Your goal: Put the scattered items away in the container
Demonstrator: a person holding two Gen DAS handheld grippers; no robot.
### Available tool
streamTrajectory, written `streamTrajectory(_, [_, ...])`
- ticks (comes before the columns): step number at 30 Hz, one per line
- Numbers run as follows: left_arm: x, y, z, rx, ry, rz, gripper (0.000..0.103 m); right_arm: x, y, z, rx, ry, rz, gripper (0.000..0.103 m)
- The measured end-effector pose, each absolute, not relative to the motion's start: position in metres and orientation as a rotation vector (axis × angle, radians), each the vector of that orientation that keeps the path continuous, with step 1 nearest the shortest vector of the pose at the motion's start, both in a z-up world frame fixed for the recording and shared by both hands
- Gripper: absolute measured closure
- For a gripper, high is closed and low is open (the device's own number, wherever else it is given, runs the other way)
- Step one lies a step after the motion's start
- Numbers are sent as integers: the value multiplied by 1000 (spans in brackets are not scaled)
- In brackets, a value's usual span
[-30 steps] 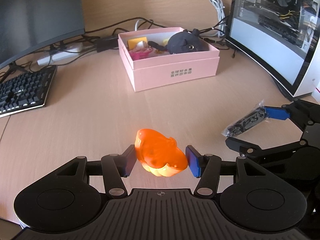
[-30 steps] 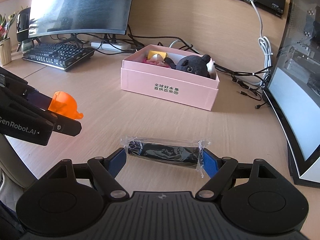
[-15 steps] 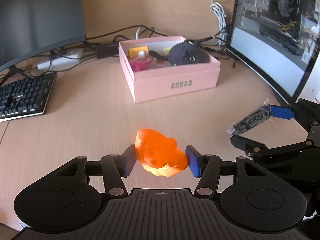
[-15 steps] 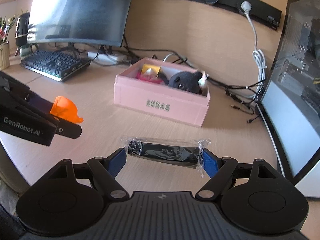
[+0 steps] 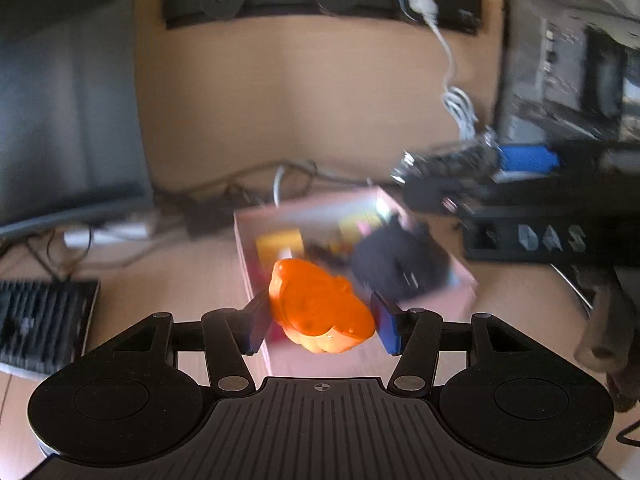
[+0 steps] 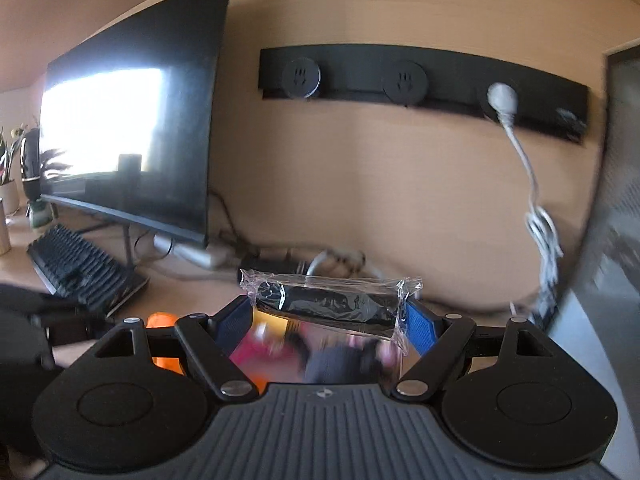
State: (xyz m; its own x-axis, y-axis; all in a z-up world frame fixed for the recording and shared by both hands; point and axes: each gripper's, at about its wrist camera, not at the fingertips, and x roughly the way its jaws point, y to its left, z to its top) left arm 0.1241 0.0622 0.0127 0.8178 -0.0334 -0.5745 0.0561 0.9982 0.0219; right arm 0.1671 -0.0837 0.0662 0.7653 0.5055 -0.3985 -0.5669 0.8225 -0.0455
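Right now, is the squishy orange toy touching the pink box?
Apart. In the left wrist view the left claw pinches the orange toy between its blue pads, holding it up in the air in front of the open pink cardboard box.

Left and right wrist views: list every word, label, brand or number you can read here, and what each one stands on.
"DAS": pale letters on the side of the right gripper body, left wrist view; anything further along is cut off.
Pink box: too blurred to show any print.
Wrapped black bar held in the right gripper: no legible print through the clear wrapper.
Orange toy in the left gripper: no text.
Keyboard keycaps: too small to read.
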Motion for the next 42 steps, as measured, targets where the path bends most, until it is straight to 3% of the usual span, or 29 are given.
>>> streamTrajectory(6, [191,67,-7,15,679,-6,43,251,-55,58,-101,497,629,22])
streamTrajectory(8, [211,67,-18,10,762,18,27,279,-44,42,-93,609,650,20])
streamTrajectory(9, [218,68,-21,-2,797,29,13,294,-38,33,-97,692,672,20])
streamTrajectory(10, [224,69,-22,-15,816,25,8,305,-34,25,-79,740,673,18])
streamTrajectory(16, [243,67,-23,-10,891,41,7,336,-36,18,39,729,638,7])
streamTrajectory(35, [174,58,-13,-17,713,89,2,272,-80,31,66,618,522,0])
streamTrajectory(42, [143,59,-19,0,728,83,1,232,-99,27,19,579,461,0])
